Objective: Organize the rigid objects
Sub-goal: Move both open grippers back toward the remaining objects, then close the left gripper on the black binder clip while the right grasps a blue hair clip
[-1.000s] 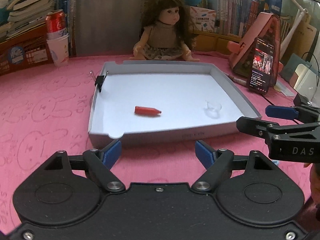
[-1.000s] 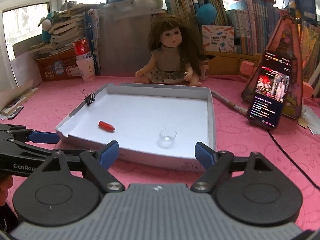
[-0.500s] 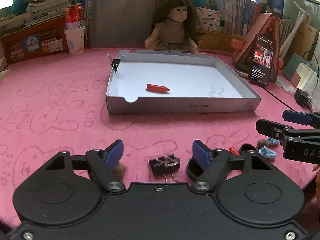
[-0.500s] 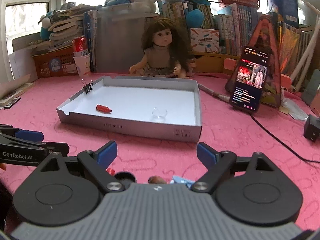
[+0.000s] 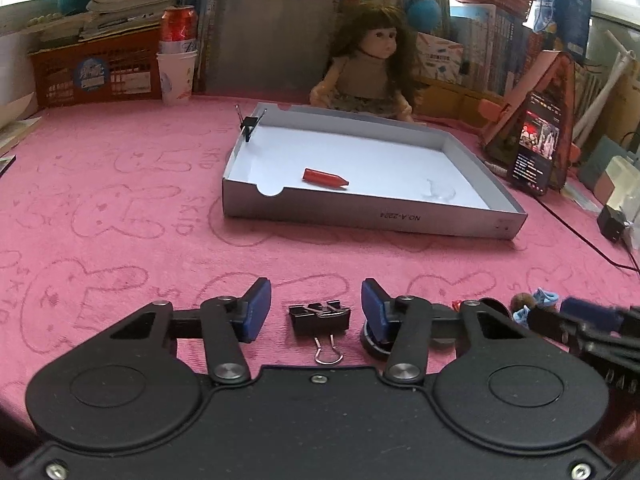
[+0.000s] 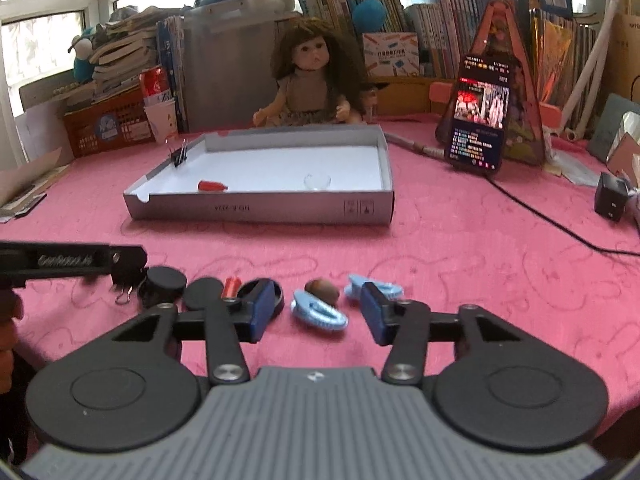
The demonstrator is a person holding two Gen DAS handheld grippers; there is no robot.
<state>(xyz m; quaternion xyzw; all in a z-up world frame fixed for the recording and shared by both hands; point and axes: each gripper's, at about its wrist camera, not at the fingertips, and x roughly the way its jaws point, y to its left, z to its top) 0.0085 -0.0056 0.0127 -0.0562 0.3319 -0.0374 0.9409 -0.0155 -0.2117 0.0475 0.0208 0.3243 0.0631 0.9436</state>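
The left gripper point(image 5: 316, 307) is wide open, low over the pink cloth point(image 5: 120, 220), and a black binder clip point(image 5: 319, 317) lies on the cloth between its two blue pads, not touched by them. The right gripper point(image 6: 321, 311) is also wide open, and a light blue clip point(image 6: 319, 313) lies between its fingers, near the left one. Just behind it sit a brown nut-like piece point(image 6: 322, 290) and a second blue clip point(image 6: 374, 285). To the left of these, in a row on the cloth, are a small red piece point(image 6: 231, 286) and black round caps point(image 6: 166, 280). Farther away, near the middle of the table, stands a grey shallow box point(image 5: 372, 216). Inside it lie a red crayon point(image 5: 325, 177) toward the left and a clear small cup point(image 6: 317, 181) toward the right, well apart. Another binder clip point(image 5: 249, 123) is clamped on the far left corner of the box wall. Behind the box sits a doll point(image 6: 310, 76), and to the right a phone point(image 6: 480, 124) leans upright with its screen lit.
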